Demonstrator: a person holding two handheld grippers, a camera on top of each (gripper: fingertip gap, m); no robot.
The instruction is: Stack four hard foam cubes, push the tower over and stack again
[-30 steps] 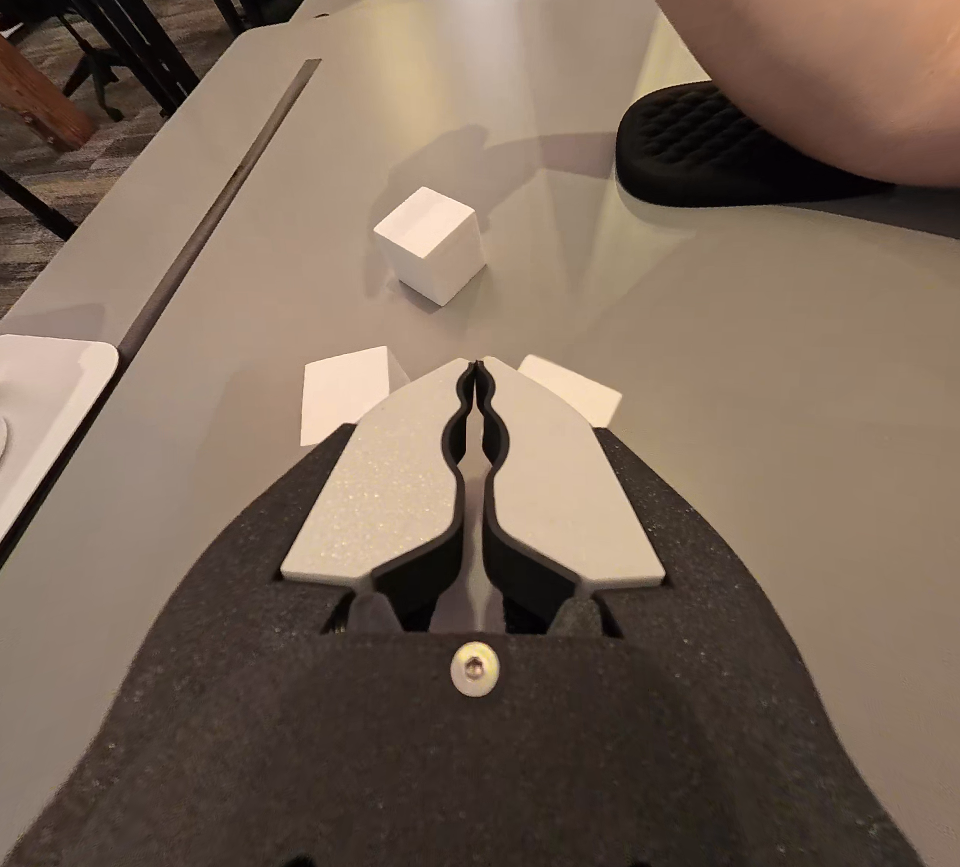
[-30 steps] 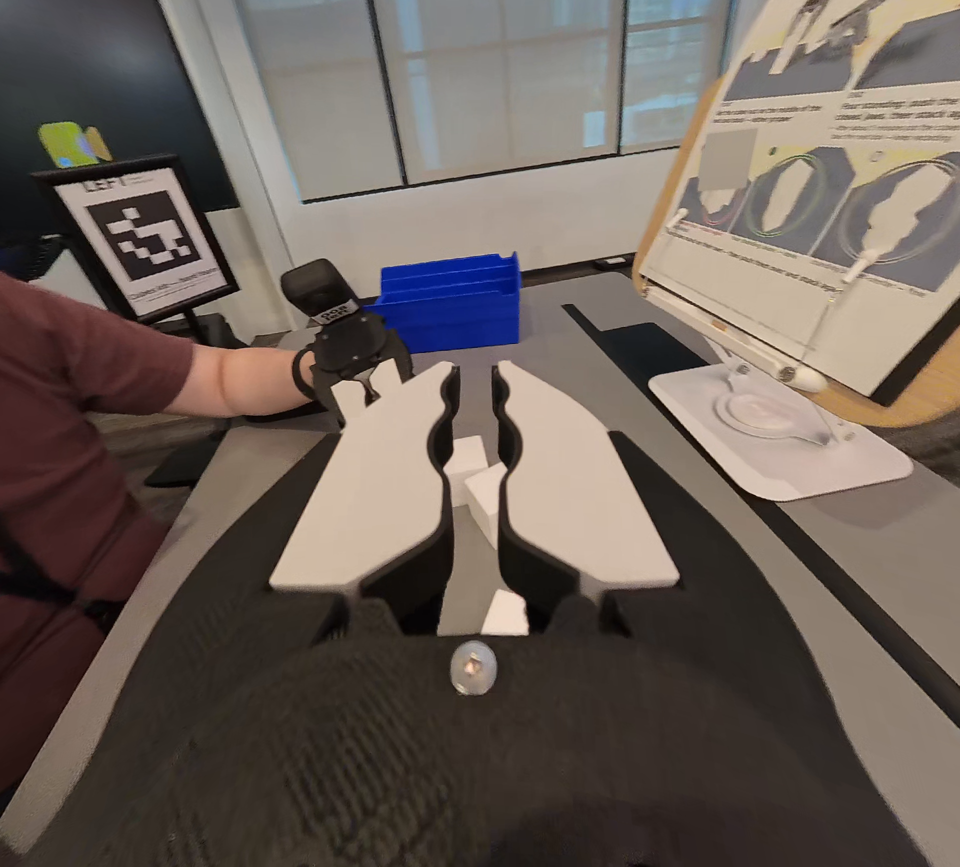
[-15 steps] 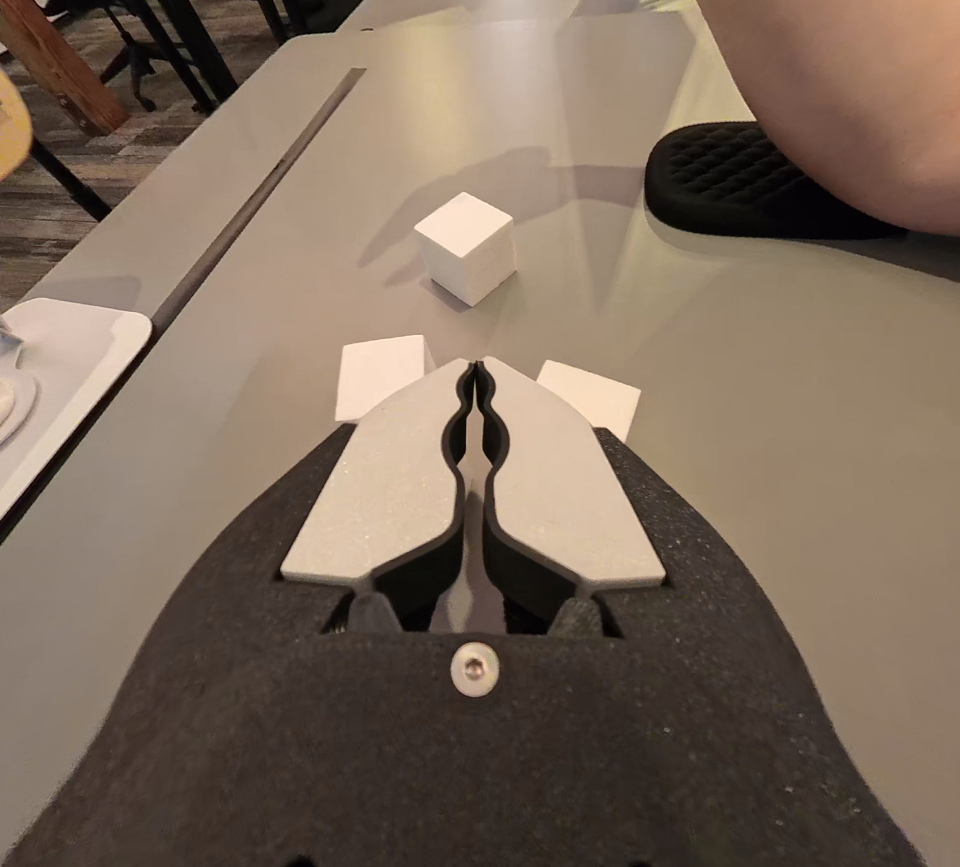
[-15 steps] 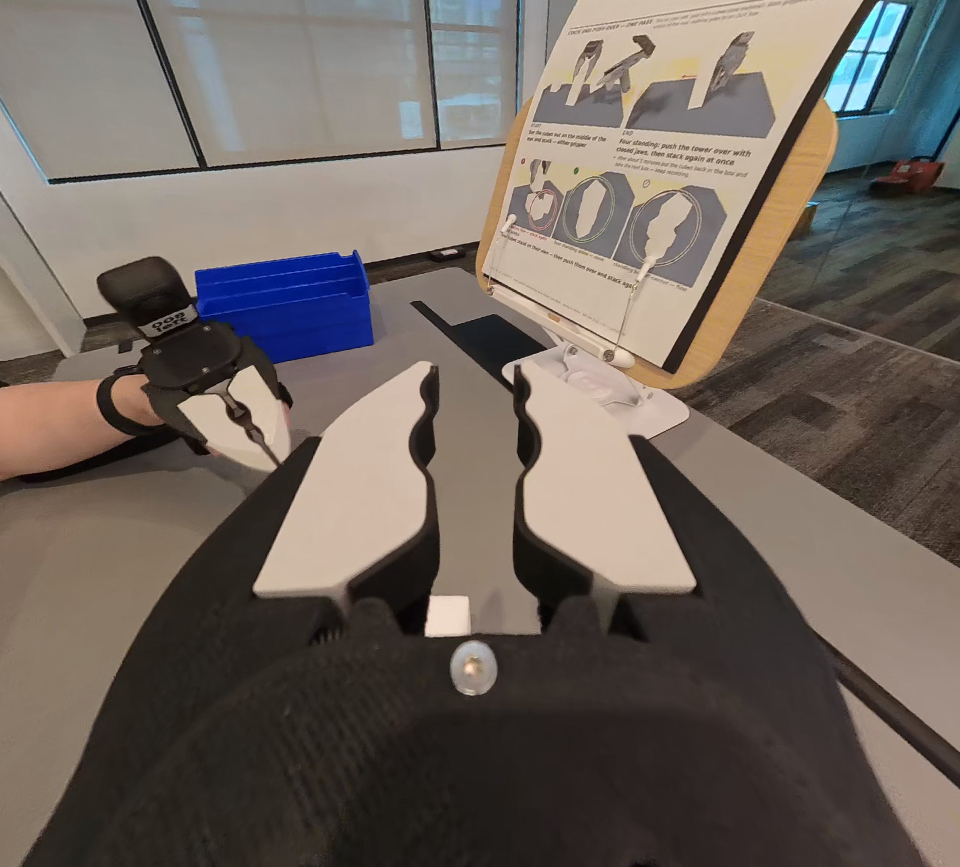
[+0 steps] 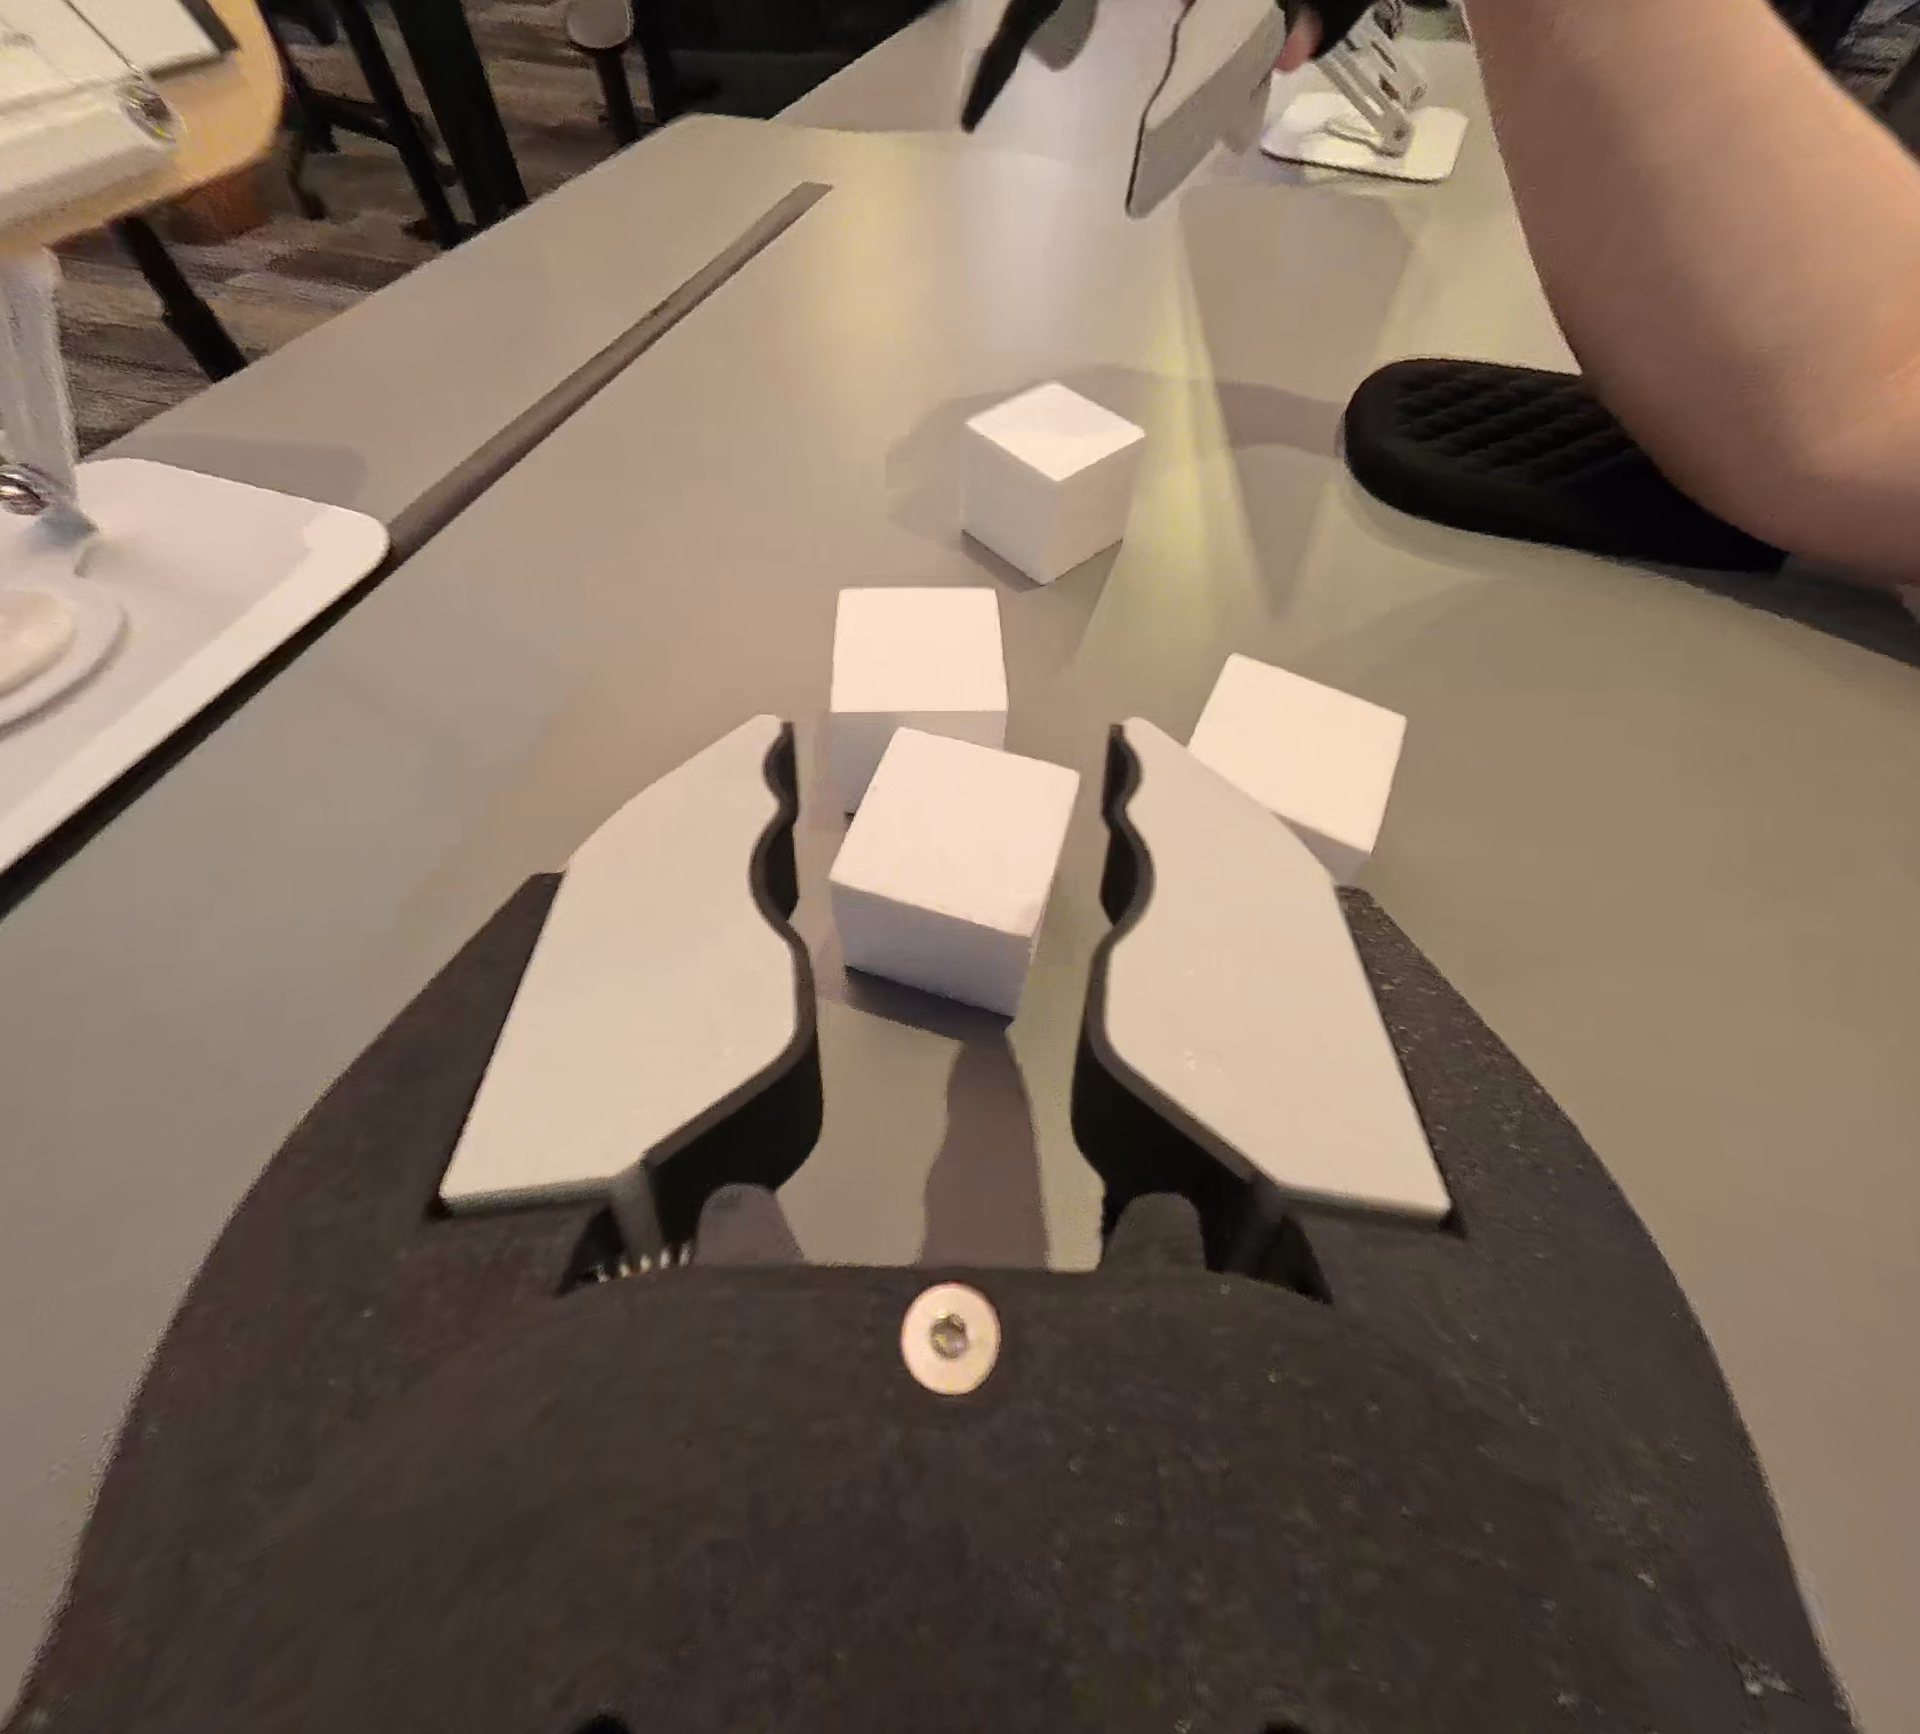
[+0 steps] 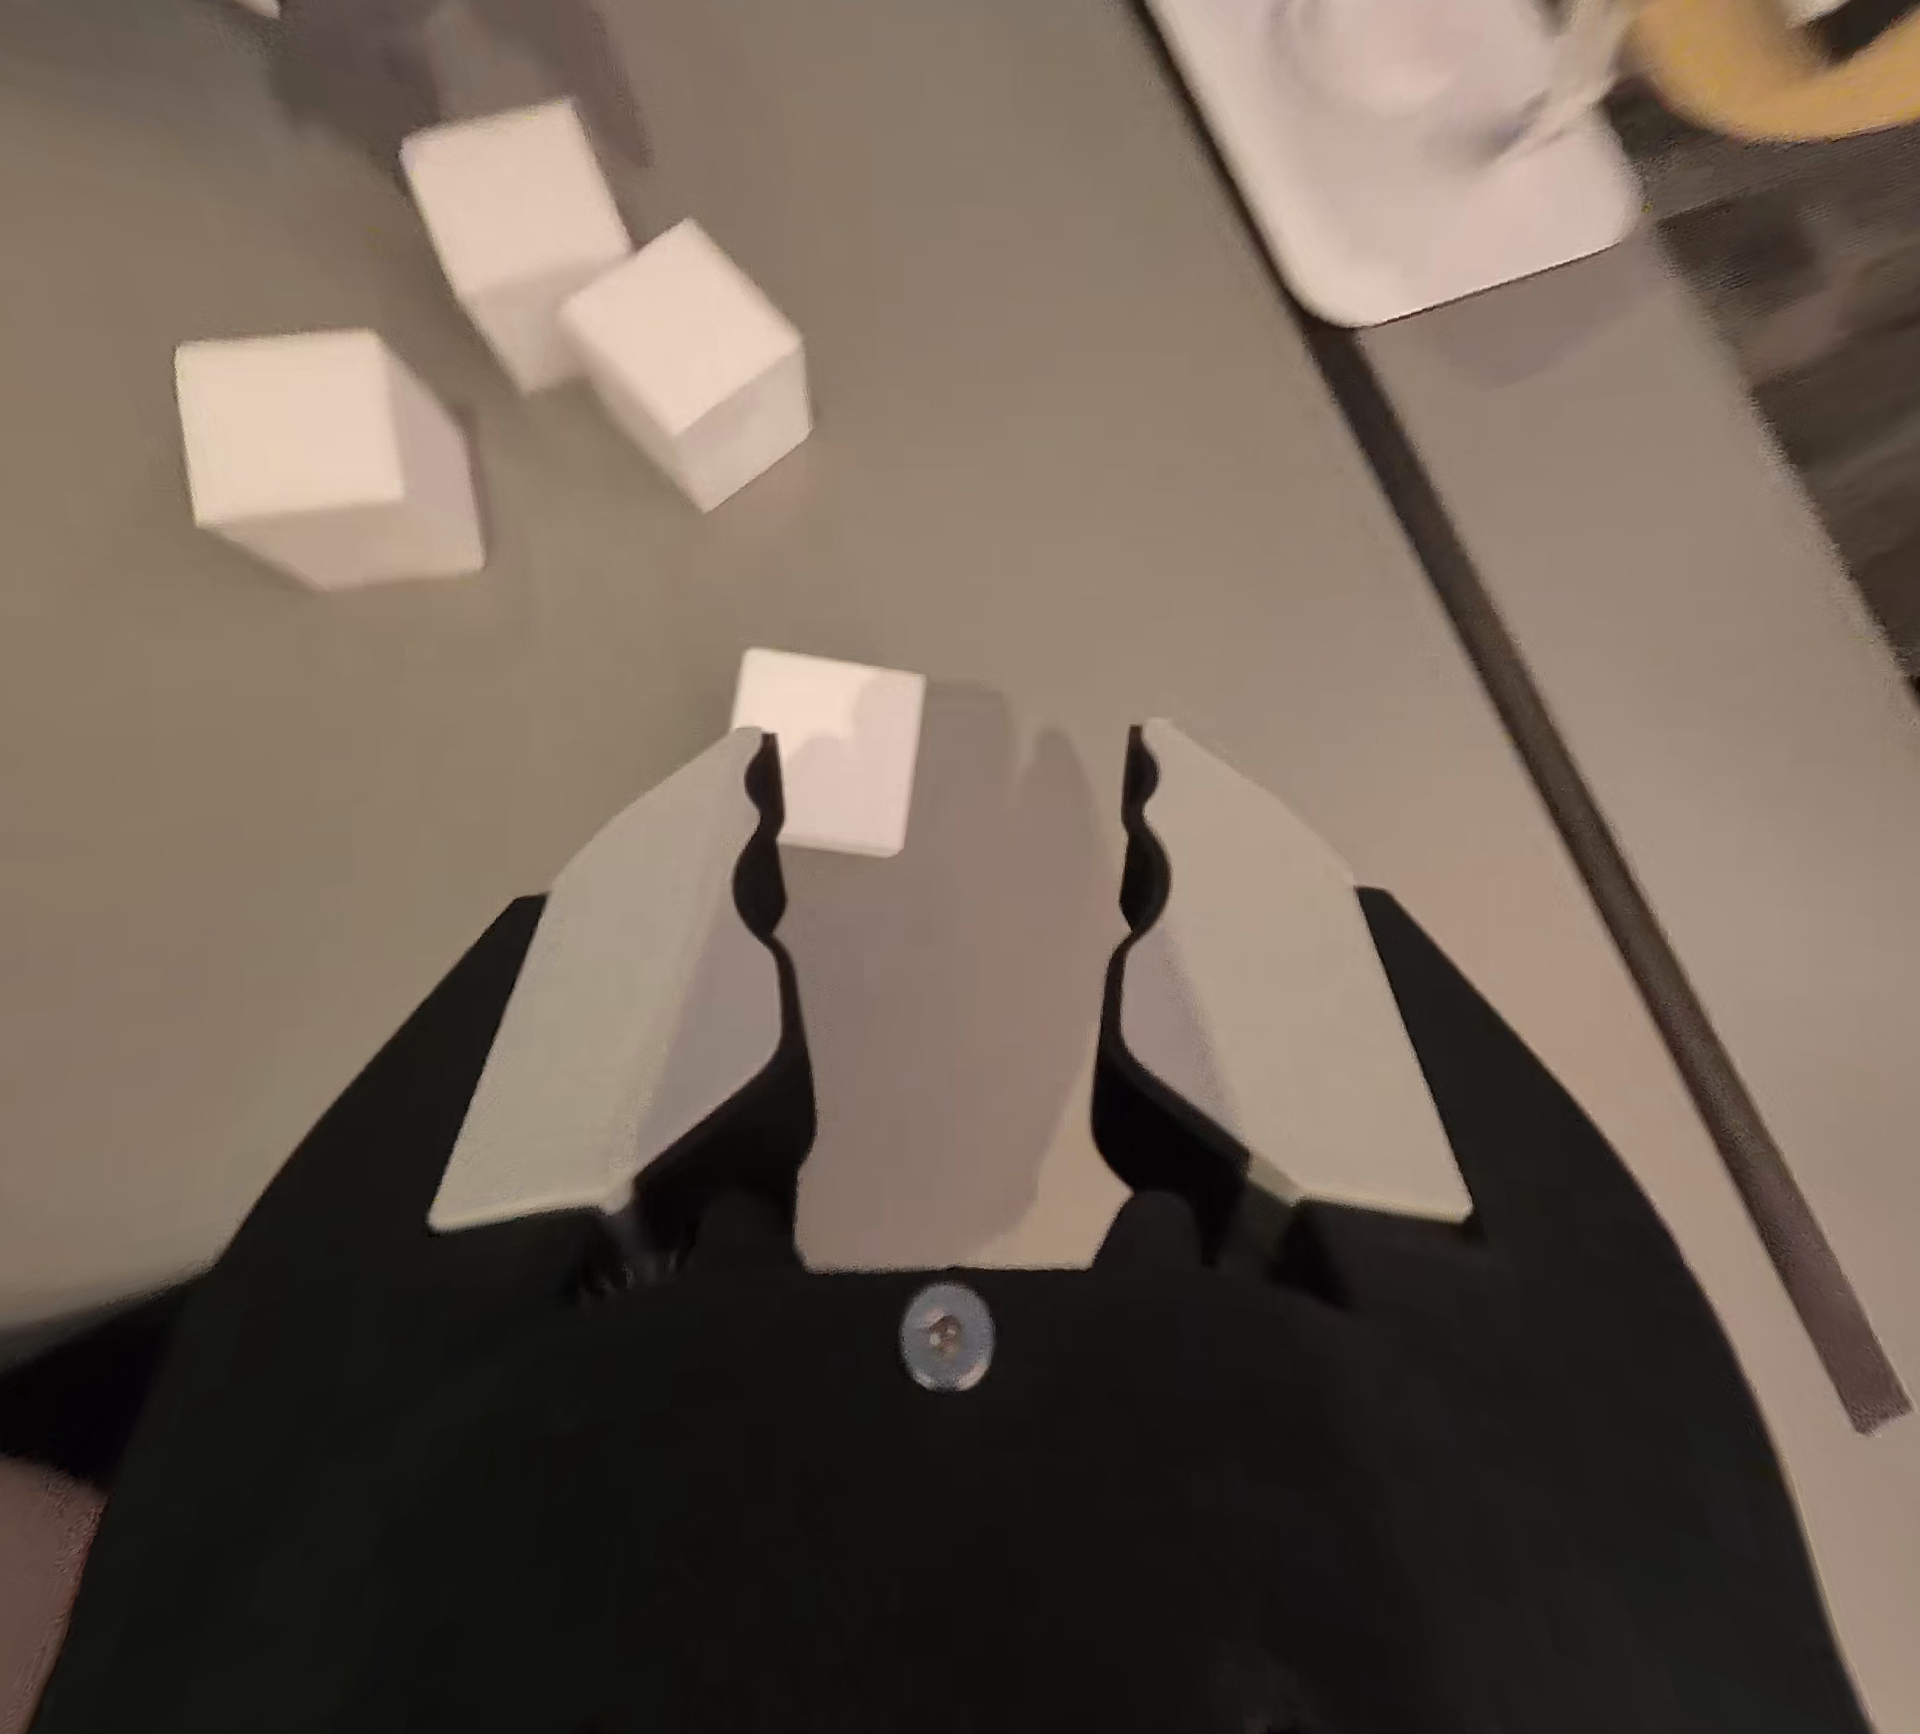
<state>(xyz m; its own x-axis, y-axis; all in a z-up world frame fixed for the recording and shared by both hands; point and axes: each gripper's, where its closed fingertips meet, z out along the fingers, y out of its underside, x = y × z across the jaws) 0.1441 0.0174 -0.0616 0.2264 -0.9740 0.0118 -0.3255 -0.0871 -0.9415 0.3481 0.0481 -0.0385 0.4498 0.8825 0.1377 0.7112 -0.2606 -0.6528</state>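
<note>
Four white foam cubes lie apart on the grey table (image 5: 1558,853), none stacked. My left gripper (image 5: 948,734) is open, and the nearest cube (image 5: 951,863) sits on the table between its fingers, with gaps on both sides. A second cube (image 5: 916,666) touches it from behind, a third (image 5: 1294,749) lies to the right and a fourth (image 5: 1049,479) farther off. My right gripper (image 6: 951,734) is open and empty and points down at the table. The fourth cube (image 6: 831,749) lies by its left fingertip. The right gripper also shows high up in the left wrist view (image 5: 1122,22).
A white stand base (image 5: 187,604) holding a wooden board sits at the left; it also shows in the right wrist view (image 6: 1371,74). A dark groove (image 5: 623,375) runs along the table. A black wrist pad (image 5: 1538,458) lies under the person's forearm (image 5: 1662,178).
My left gripper has gone from shut to open and now has a cube between its fingers. My right gripper has tipped down from facing the room to facing the table and opened wider.
</note>
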